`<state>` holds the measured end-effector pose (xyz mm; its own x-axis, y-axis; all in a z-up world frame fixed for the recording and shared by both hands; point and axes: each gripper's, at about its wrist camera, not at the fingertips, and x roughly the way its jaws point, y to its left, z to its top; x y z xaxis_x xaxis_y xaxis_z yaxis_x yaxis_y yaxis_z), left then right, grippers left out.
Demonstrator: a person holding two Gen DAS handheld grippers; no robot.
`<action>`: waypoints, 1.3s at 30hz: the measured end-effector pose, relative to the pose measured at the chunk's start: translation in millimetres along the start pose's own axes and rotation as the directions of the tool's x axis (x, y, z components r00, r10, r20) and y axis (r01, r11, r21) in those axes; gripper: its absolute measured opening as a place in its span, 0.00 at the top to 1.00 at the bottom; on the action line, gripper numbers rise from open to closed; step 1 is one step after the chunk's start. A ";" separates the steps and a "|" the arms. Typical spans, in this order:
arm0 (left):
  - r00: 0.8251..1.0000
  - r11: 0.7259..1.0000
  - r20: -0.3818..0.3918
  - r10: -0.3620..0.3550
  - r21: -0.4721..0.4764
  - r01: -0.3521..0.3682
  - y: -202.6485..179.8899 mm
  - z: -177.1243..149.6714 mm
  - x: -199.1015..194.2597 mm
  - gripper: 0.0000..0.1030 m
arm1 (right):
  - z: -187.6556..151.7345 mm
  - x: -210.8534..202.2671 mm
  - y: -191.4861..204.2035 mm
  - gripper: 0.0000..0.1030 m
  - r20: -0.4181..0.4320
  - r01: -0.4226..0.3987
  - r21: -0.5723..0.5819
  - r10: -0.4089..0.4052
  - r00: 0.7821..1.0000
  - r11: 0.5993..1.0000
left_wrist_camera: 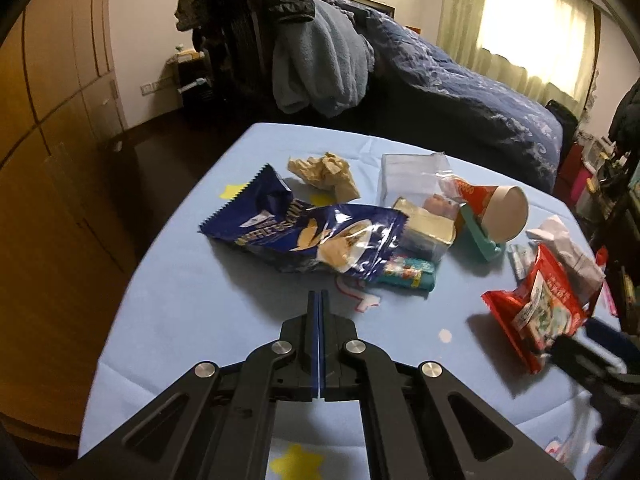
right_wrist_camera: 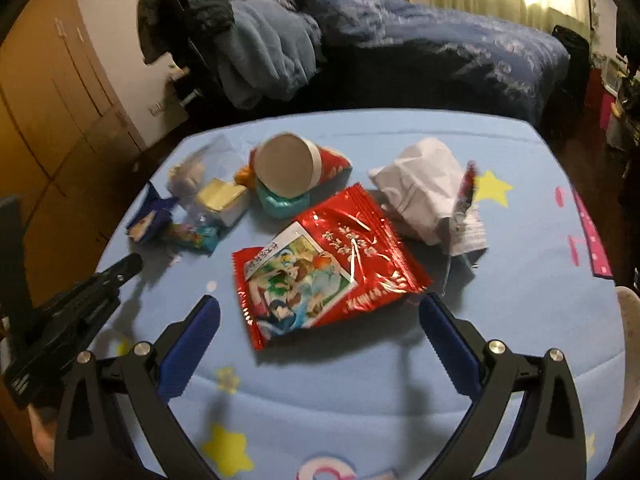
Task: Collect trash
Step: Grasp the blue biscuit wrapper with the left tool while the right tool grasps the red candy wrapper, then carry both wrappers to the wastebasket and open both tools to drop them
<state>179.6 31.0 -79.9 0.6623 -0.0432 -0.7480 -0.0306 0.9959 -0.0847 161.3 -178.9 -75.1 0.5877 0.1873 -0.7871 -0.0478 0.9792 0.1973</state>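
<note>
A dim bedroom with a blue-quilted bed (left_wrist_camera: 460,92) and a curtained window behind holds a bench (right_wrist_camera: 520,320) covered in pale blue cloth printed with yellow stars, and the litter is spread across that cloth. The step in hand looks like the opening of a pick: the right gripper (right_wrist_camera: 320,312) has its blue-padded fingers (right_wrist_camera: 200,340) spread wide and empty, aimed down at the glossy red foil snack packet with a cartoon picture (right_wrist_camera: 320,264). That packet lies flat on the cloth between the two fingers and a little ahead of them — its near edge sits about level with the fingertips, not yet touched by either pad as far as can be seen. The left gripper (left_wrist_camera: 319,300) has its fingers pressed together with nothing between them, hovering above bare cloth just short of the crinkled dark blue biscuit bag (left_wrist_camera: 304,232). Well beyond lie a crumpled brown paper ball (left_wrist_camera: 324,174), a clear plastic bag (left_wrist_camera: 412,168), a tipped red paper cup (left_wrist_camera: 492,208) resting on a teal holder, and a crumpled white paper wrapper (right_wrist_camera: 424,184). The next move, I judge, calls for the right fingers to push forward and down so the pads straddle the packet, then pinch its thin edge — slick foil lying flat may slide rather than lift.
</note>
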 end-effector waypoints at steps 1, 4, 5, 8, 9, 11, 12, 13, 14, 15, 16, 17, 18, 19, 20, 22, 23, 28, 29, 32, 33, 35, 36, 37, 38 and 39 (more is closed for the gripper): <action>1.000 1.000 0.006 -0.014 -0.007 0.014 0.2 2.1 -0.3 1.00 | 0.7 4.6 0.9 0.03 -0.004 0.012 -0.001 -0.012 1.000 1.000; 1.000 1.000 0.030 0.010 -0.017 -0.009 0.3 14.1 3.5 0.87 | 5.0 19.0 7.1 0.03 -0.018 0.029 -0.015 -0.029 0.999 0.999; 0.999 1.000 0.040 0.015 -0.018 -0.015 -0.1 18.8 6.6 0.68 | 5.9 22.3 8.9 0.03 -0.019 0.034 -0.017 -0.034 0.999 0.999; 0.999 1.000 0.040 0.008 -0.021 -0.007 -1.0 27.3 16.3 0.17 | 7.5 28.1 14.8 0.04 -0.016 0.038 -0.035 -0.038 0.999 0.999; 0.999 1.000 0.050 0.003 -0.024 -0.001 -0.3 28.9 17.2 0.17 | 7.2 27.5 17.4 0.04 -0.006 0.036 -0.049 -0.037 0.999 0.998; 0.998 1.000 0.055 -0.013 -0.023 0.014 1.4 30.4 15.1 0.24 | 4.7 25.2 23.4 0.23 0.004 0.032 -0.083 -0.032 0.999 0.996; 0.999 0.999 0.045 -0.025 -0.027 0.026 4.0 29.4 12.0 0.32 | 5.1 25.6 25.5 0.33 -0.002 0.027 -0.094 -0.027 1.000 0.995; 0.998 0.998 0.040 -0.040 -0.038 0.041 7.6 27.7 8.4 0.46 | 5.0 26.1 28.0 0.37 -0.009 0.017 -0.104 -0.018 1.000 0.994; 0.998 0.997 0.039 -0.052 -0.048 0.054 11.5 25.7 4.7 0.46 | 4.2 25.6 29.4 0.48 -0.012 0.006 -0.113 -0.008 1.000 0.994; 0.997 0.996 0.042 -0.060 -0.057 0.062 18.2 22.0 -3.5 0.46 | 3.4 24.9 31.2 0.63 -0.014 -0.001 -0.125 -0.001 1.000 0.992; 0.997 0.997 0.049 -0.057 -0.056 0.059 21.1 20.9 -7.4 0.46 | 3.3 24.3 33.0 0.68 -0.013 -0.004 -0.135 0.002 1.000 0.991; 0.997 0.997 0.059 -0.047 -0.053 0.050 23.4 20.3 -11.7 0.46 | 2.7 23.6 34.5 0.77 -0.011 -0.008 -0.143 0.007 1.000 0.990; 0.997 0.998 0.071 -0.034 -0.047 0.038 26.2 21.5 -15.2 0.46 | 2.1 22.7 36.0 0.80 -0.010 -0.015 -0.150 0.014 1.000 0.989; 0.996 0.999 0.079 -0.031 -0.037 0.034 26.9 24.3 -16.0 0.45 | 1.5 21.5 37.5 0.81 -0.006 -0.016 -0.157 0.015 1.000 0.988; 0.996 0.999 0.083 -0.028 -0.028 0.031 26.6 28.1 -15.0 0.43 | 0.8 19.9 38.4 0.82 0.001 -0.018 -0.163 0.018 1.000 0.987; 0.996 0.999 0.074 -0.042 0.009 0.042 19.6 36.5 -7.2 0.37 | 1.4 19.4 39.1 0.83 0.002 -0.029 -0.164 0.029 1.000 0.986; 0.997 0.998 0.060 -0.052 0.040 0.049 12.8 40.5 -0.8 0.36 | 1.4 19.2 38.8 0.84 0.000 -0.034 -0.162 0.034 0.999 0.986; 0.996 0.986 0.093 -0.006 0.166 -0.010 -18.6 43.6 11.2 0.21 | 2.7 18.4 39.3 0.84 -0.002 -0.038 -0.160 0.038 0.999 0.986; 0.994 0.983 0.105 0.000 0.185 -0.020 -23.3 43.9 12.9 0.18 | 3.3 18.4 39.2 0.84 -0.003 -0.041 -0.159 0.041 0.999 0.986; 0.994 0.971 0.105 0.040 0.232 -0.064 -34.3 47.0 28.0 0.57 | 3.6 18.4 38.7 0.84 -0.006 -0.049 -0.156 0.048 0.999 0.987; 0.996 0.972 0.079 0.043 0.225 -0.060 -32.9 48.6 33.3 0.78 | 3.8 18.3 38.8 0.84 -0.005 -0.047 -0.157 0.047 0.999 0.986; 0.999 0.987 0.024 0.040 0.154 -0.044 -21.4 52.9 44.8 0.98 | 3.8 18.2 39.0 0.84 -0.007 -0.051 -0.157 0.051 0.999 0.986; 0.999 0.994 0.021 0.030 0.105 -0.032 -12.3 54.0 45.4 0.98 | 3.9 17.8 39.1 0.84 -0.006 -0.054 -0.158 0.053 0.999 0.986; 0.999 0.996 0.021 0.027 0.081 -0.029 -5.9 53.8 43.3 0.98 | 3.9 17.1 39.7 0.84 -0.003 -0.054 -0.160 0.054 0.999 0.986; 0.999 0.997 0.026 0.021 0.067 -0.023 -1.6 53.3 39.8 0.99 | 4.1 16.6 39.9 0.84 -0.001 -0.054 -0.164 0.054 0.999 0.985; 0.999 0.998 0.039 0.008 0.059 -0.011 2.5 51.6 33.1 0.99 | 3.5 16.2 40.8 0.84 0.000 -0.055 -0.166 0.056 0.998 0.985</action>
<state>240.1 36.1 -70.9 0.6904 -0.0319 -0.7227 0.0064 0.9993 -0.0380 171.7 -136.2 -77.8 0.5840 0.2415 -0.7750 -0.2132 0.9668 0.1406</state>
